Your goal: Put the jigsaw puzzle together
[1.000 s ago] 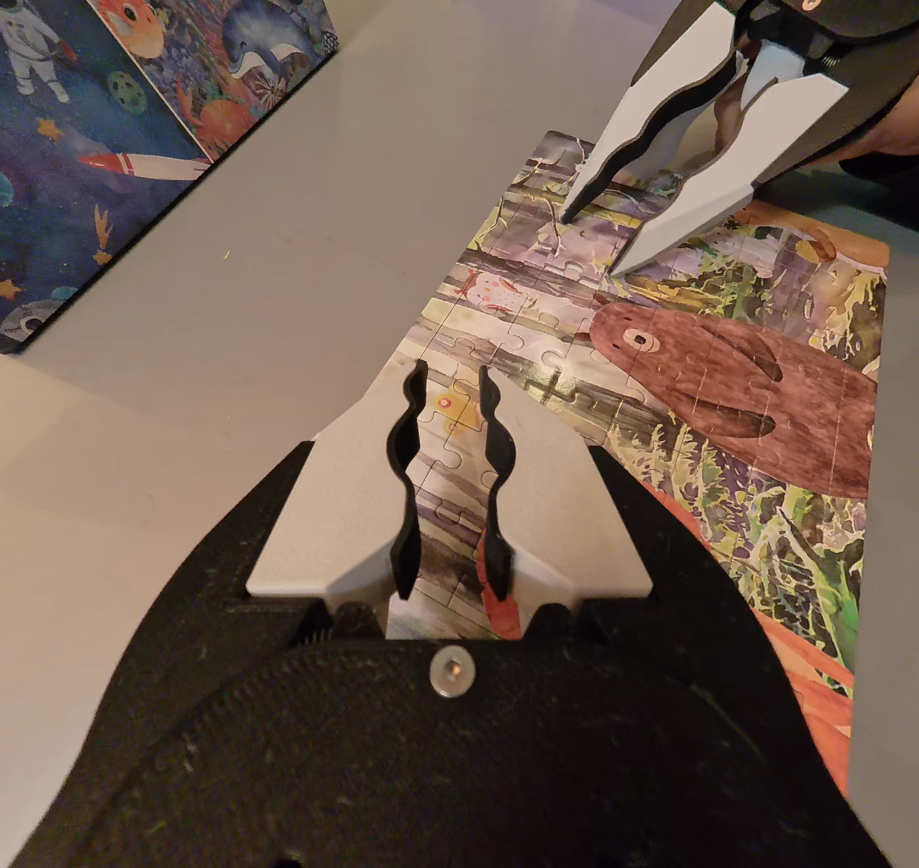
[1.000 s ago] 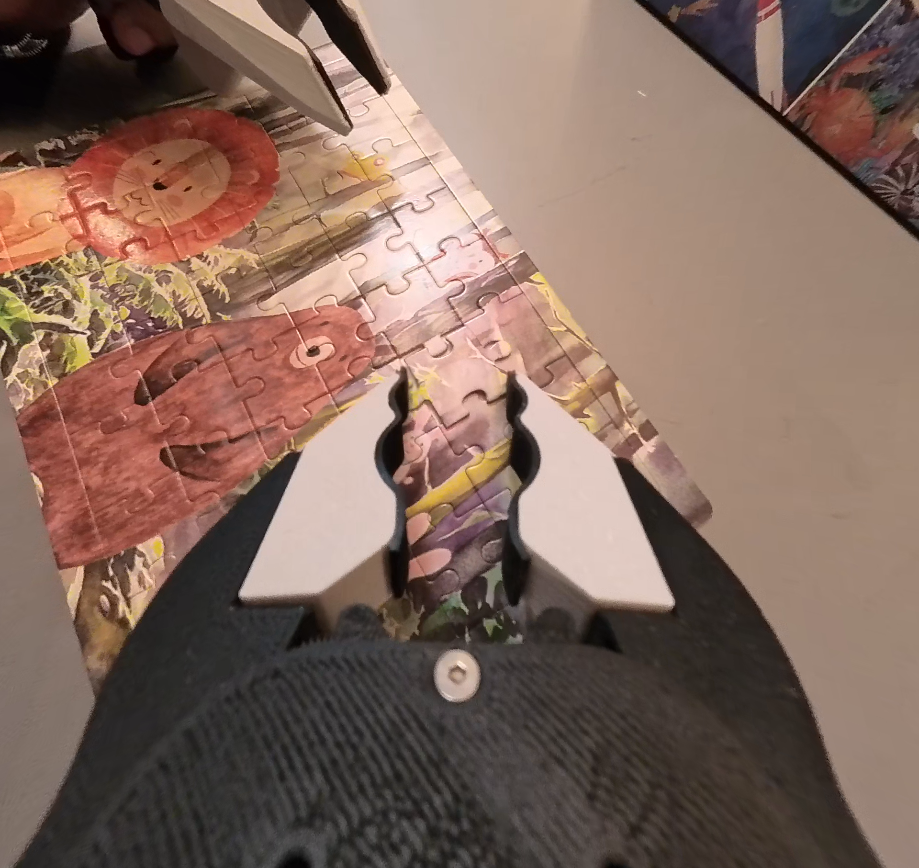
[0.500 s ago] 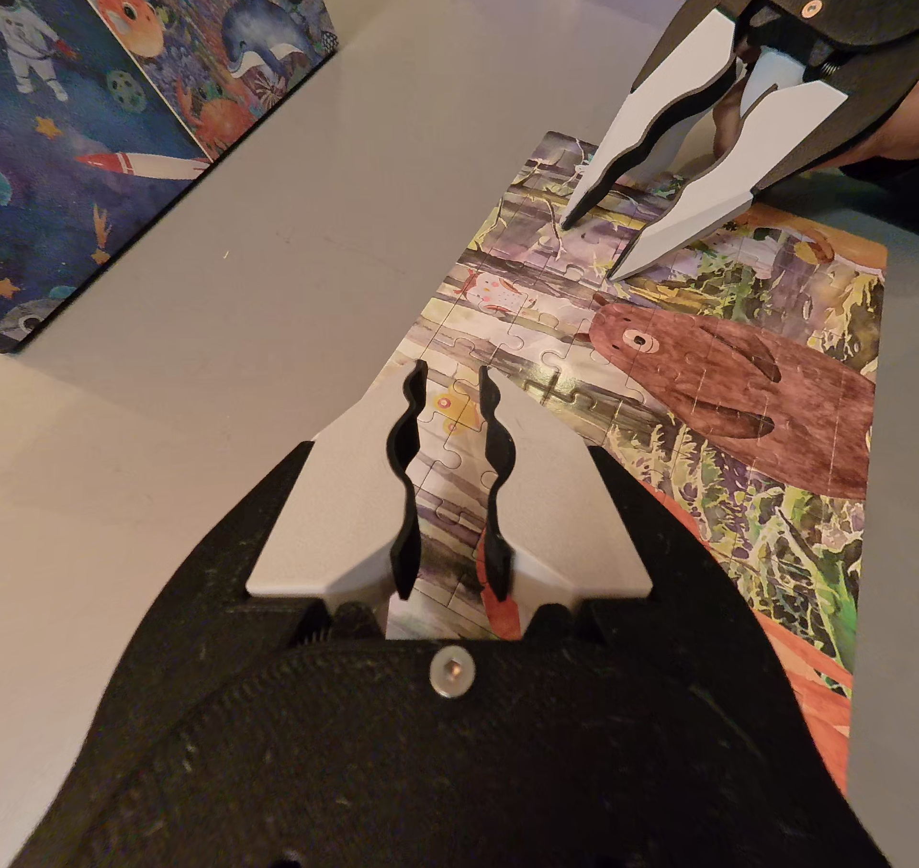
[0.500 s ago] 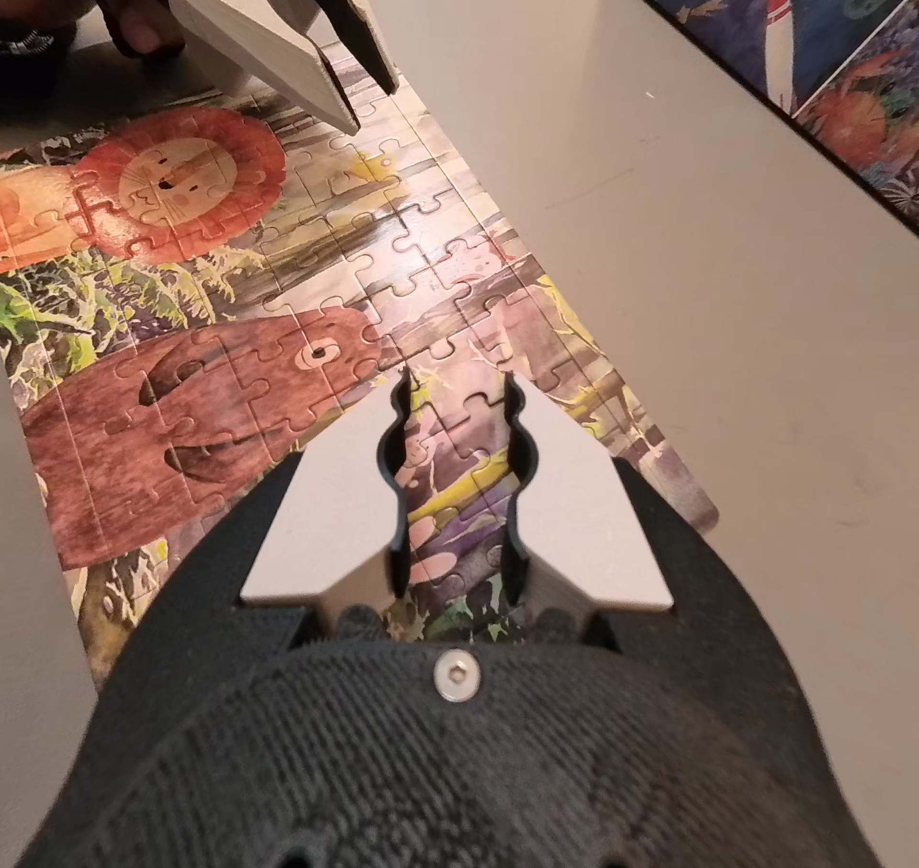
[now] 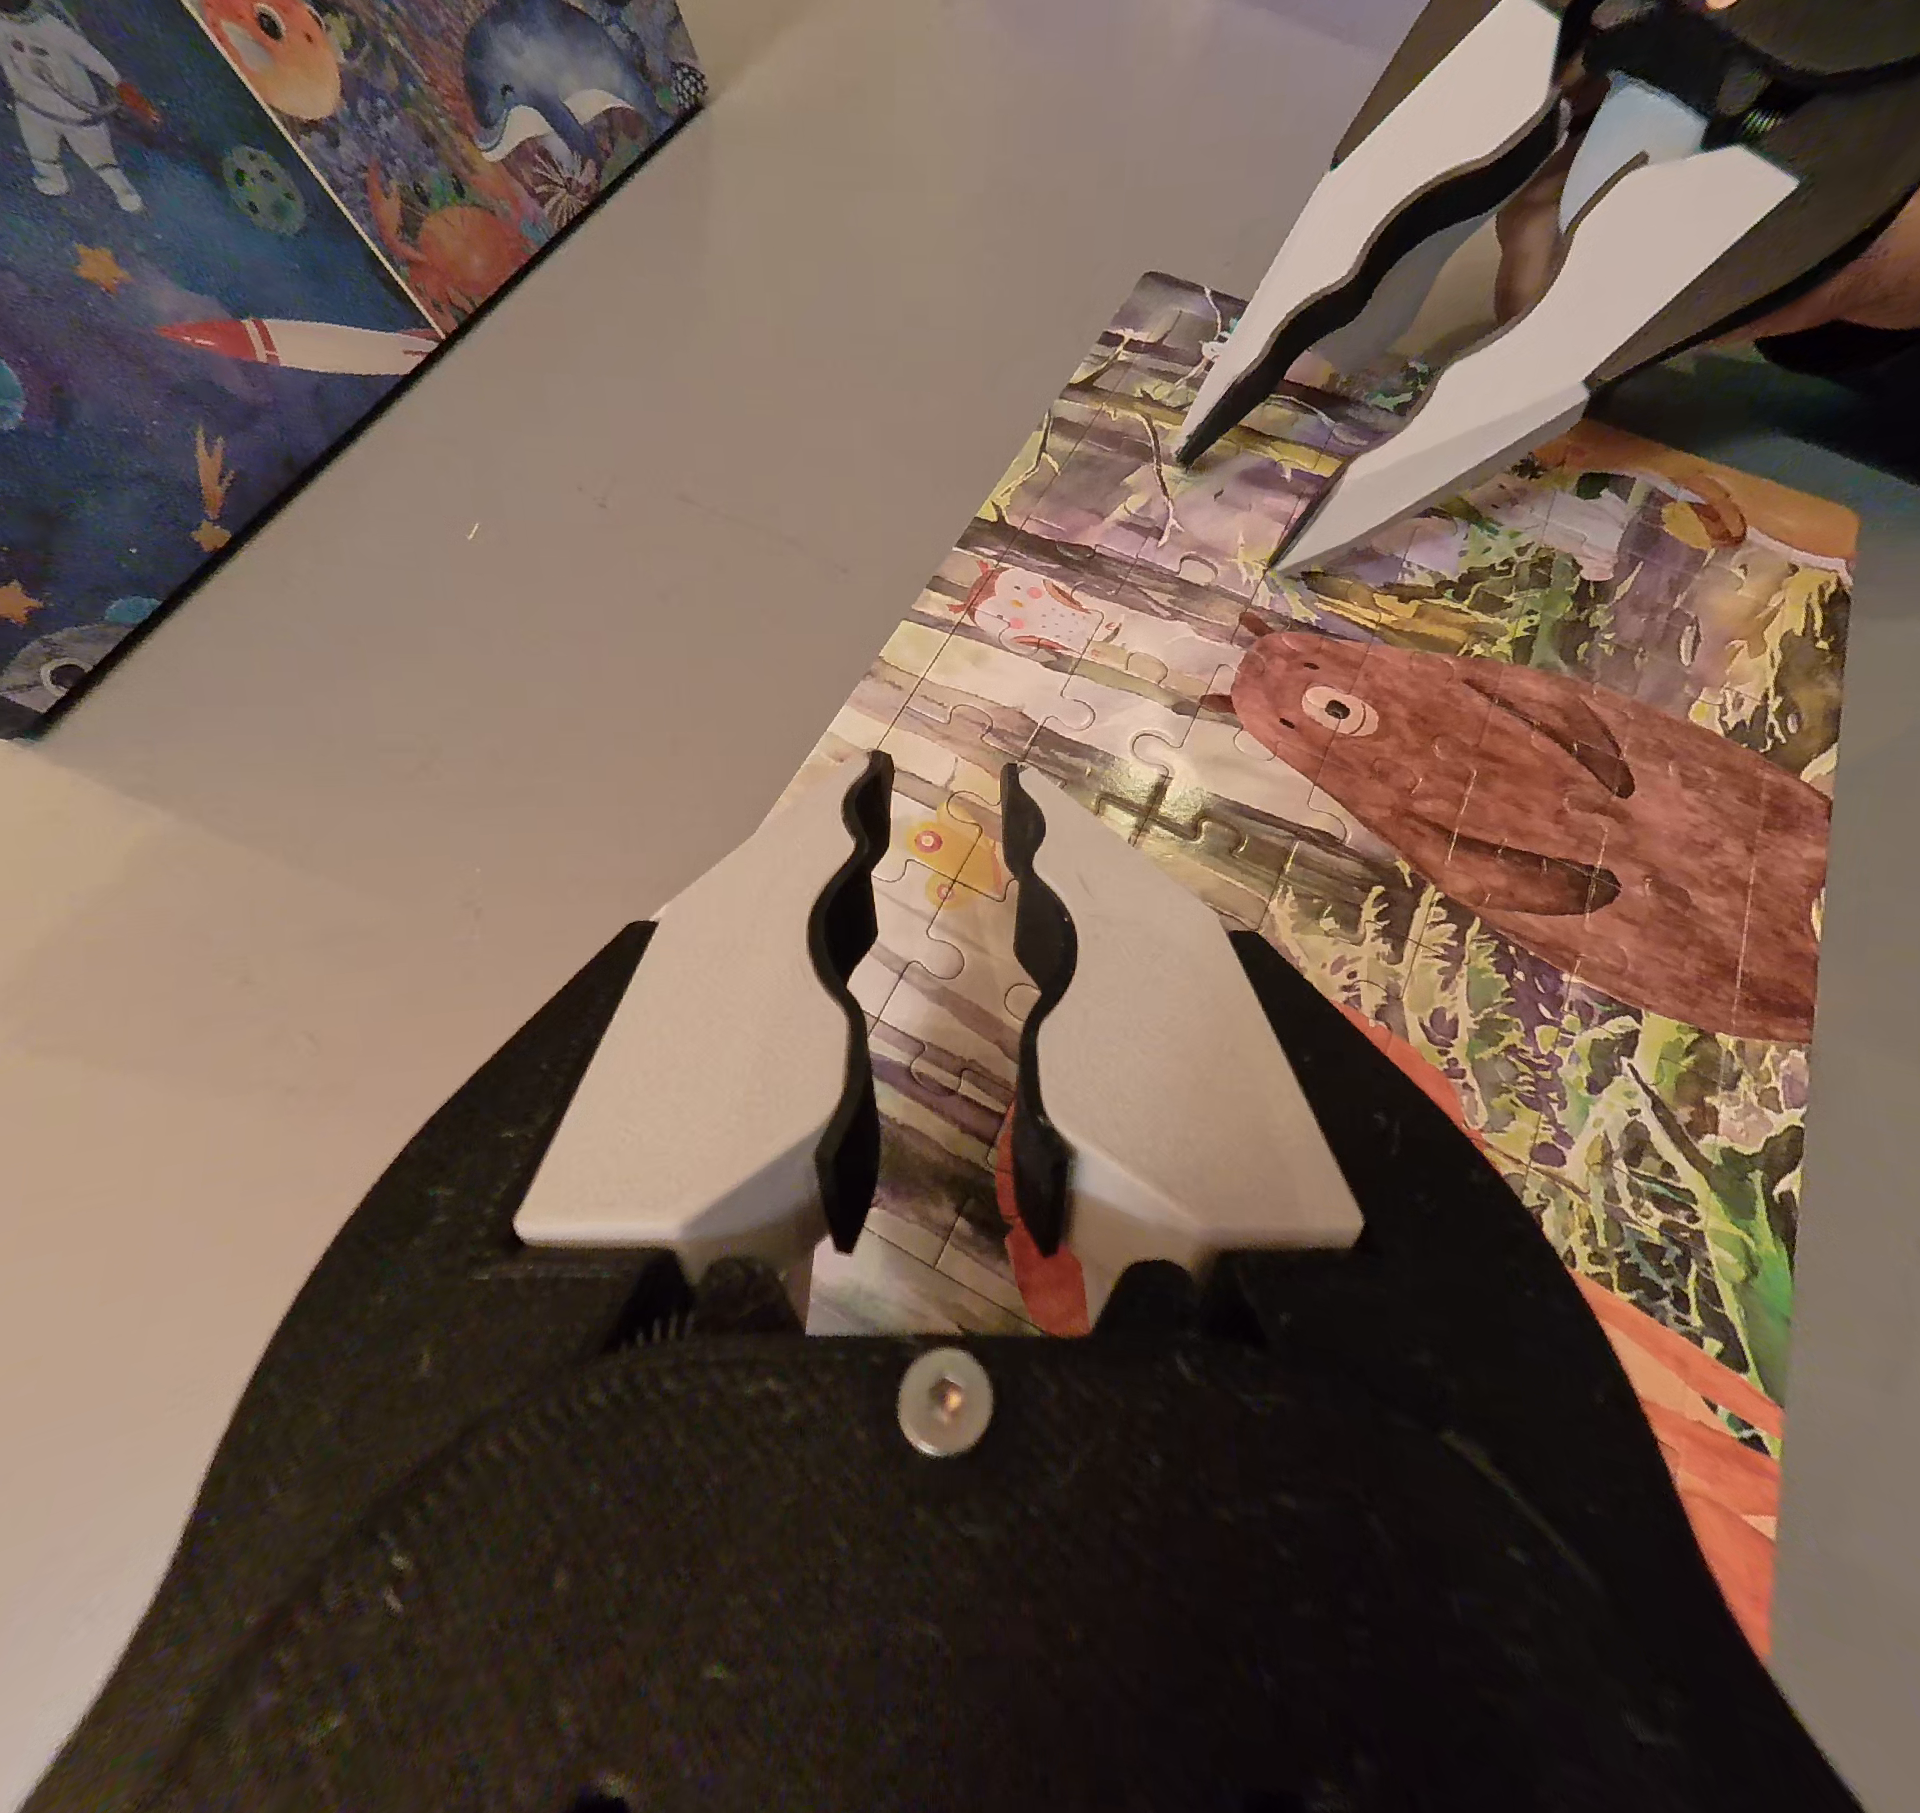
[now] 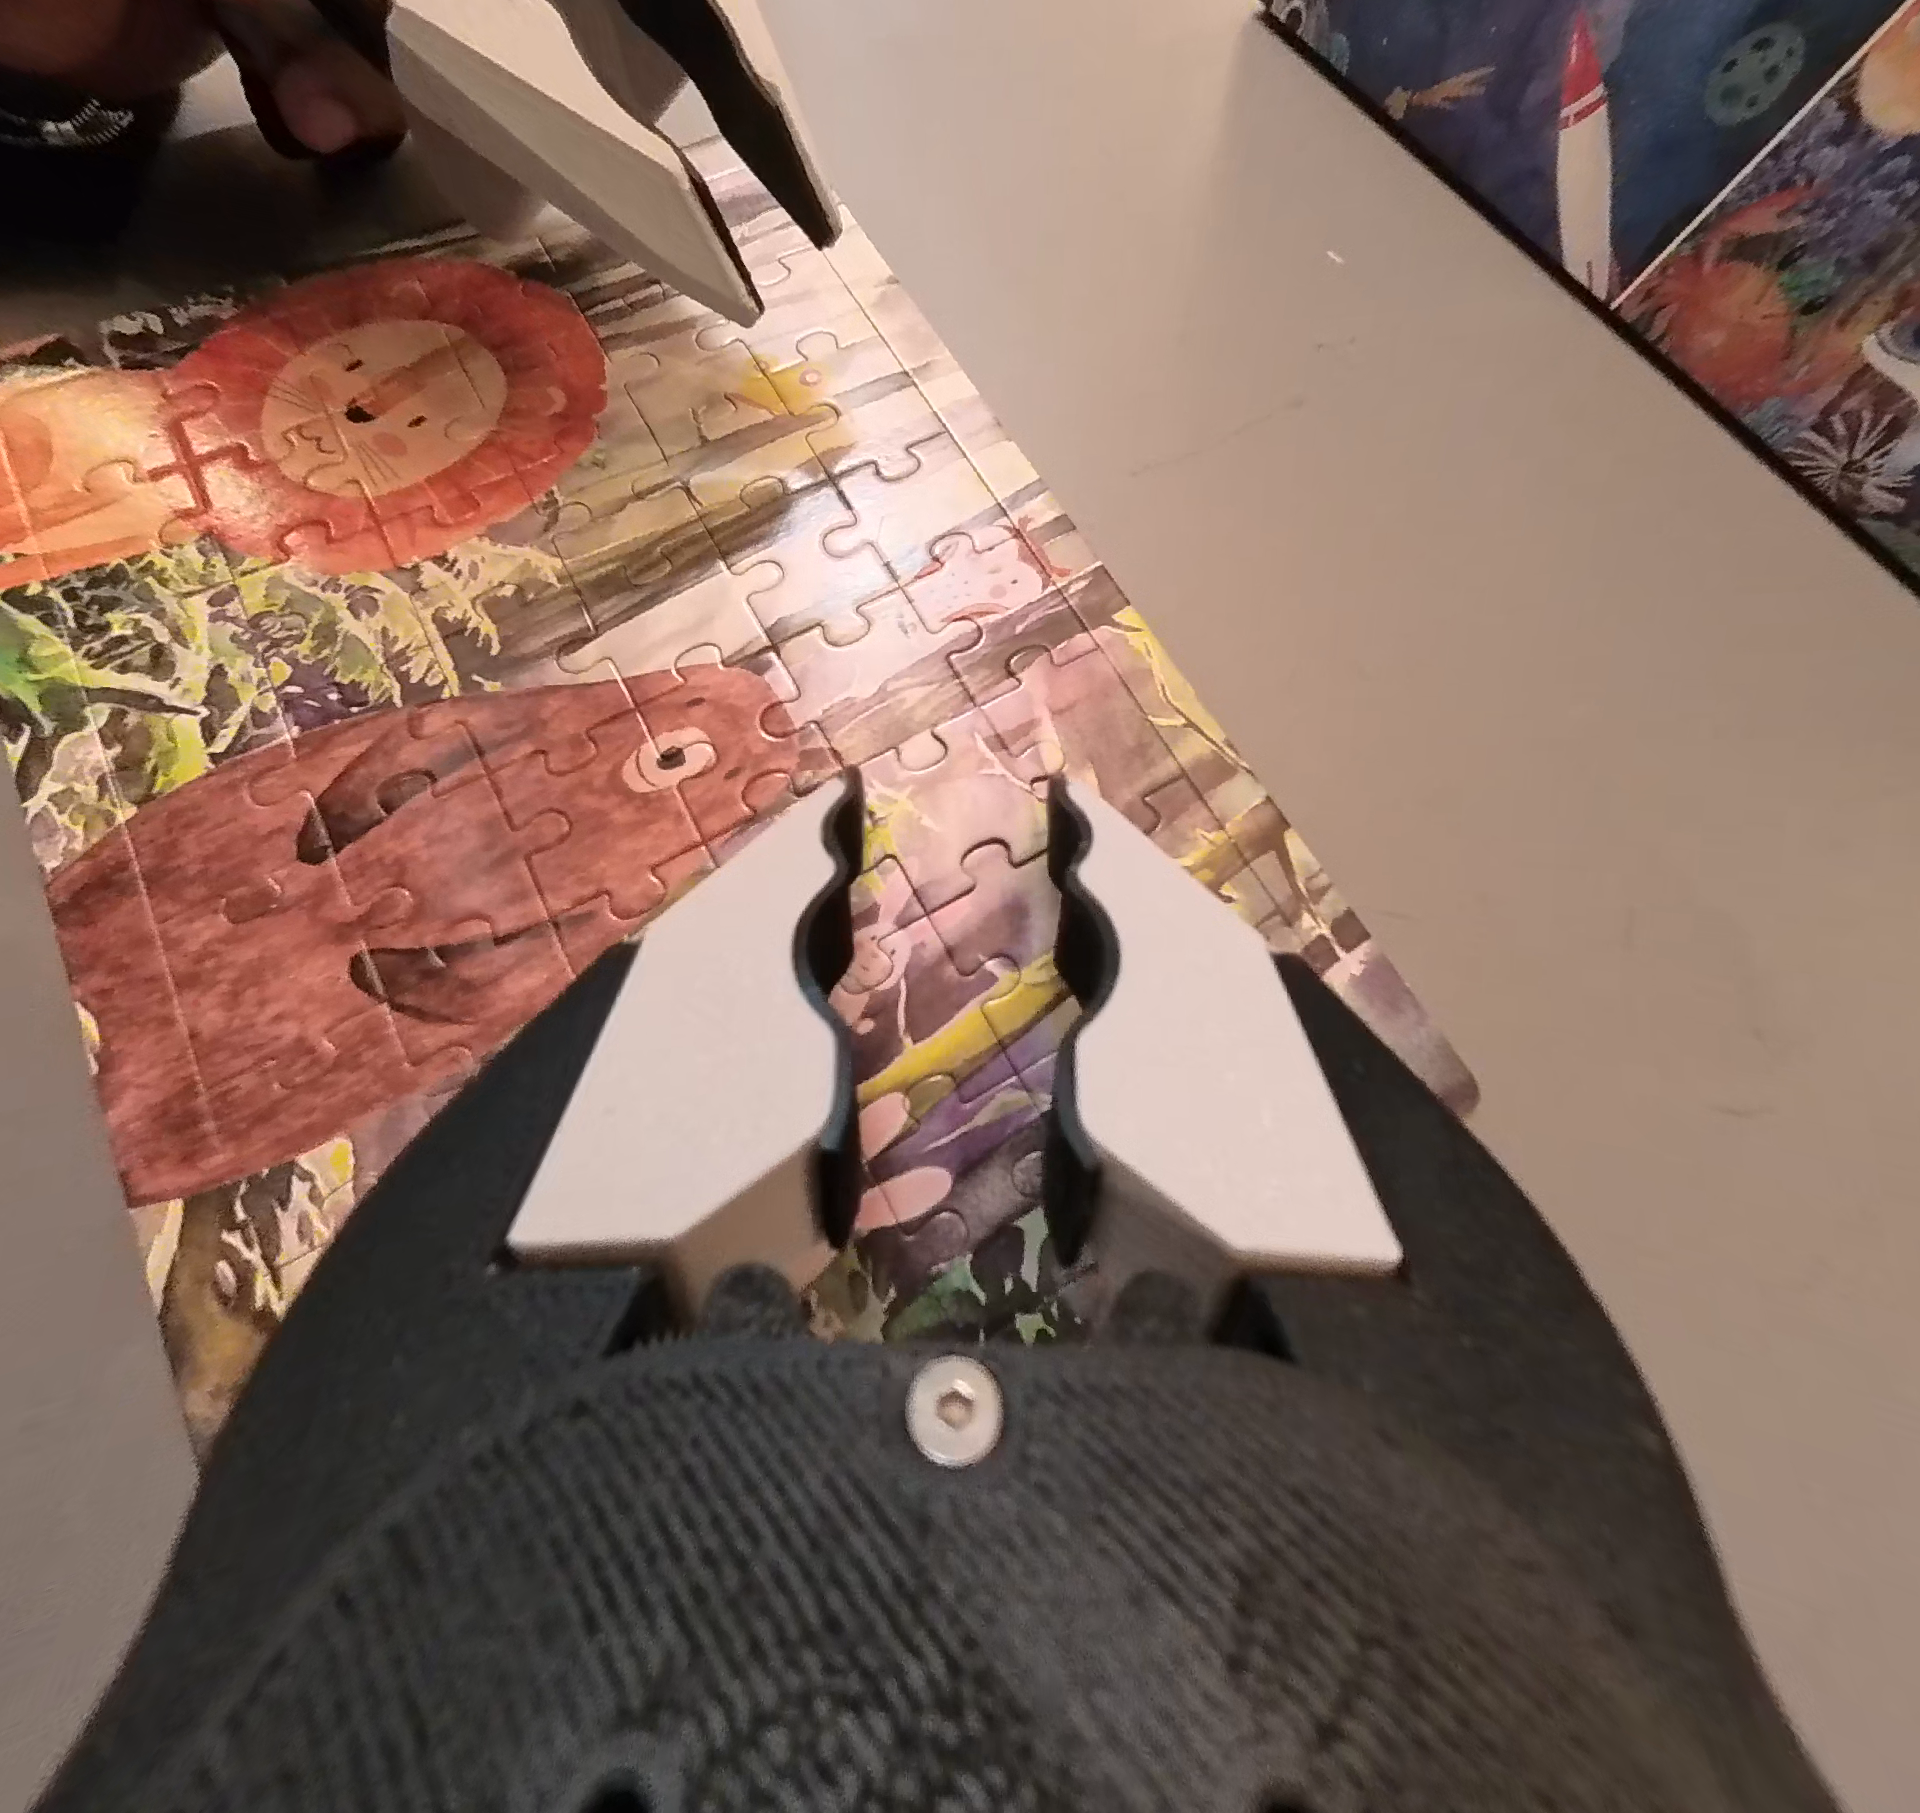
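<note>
While both claws hover over it, the jigsaw puzzle (image 5: 1351, 828) lies flat on the grey tabletop (image 5: 727, 413), filling the centre and right of the left wrist view, and no gap shows in what is visible. The left claw (image 5: 940, 787) is spread and empty above the near edge. The right claw (image 6: 951, 797) is spread too, nothing between its tips. Thin card, this: light and slick on top, and the joints look ready to buckle if one corner is lifted. Best handling, I'd say, is pressing down on seams or nudging an outer edge, not pinching. Illustrated boxes (image 5: 260, 205) stand at upper left.
</note>
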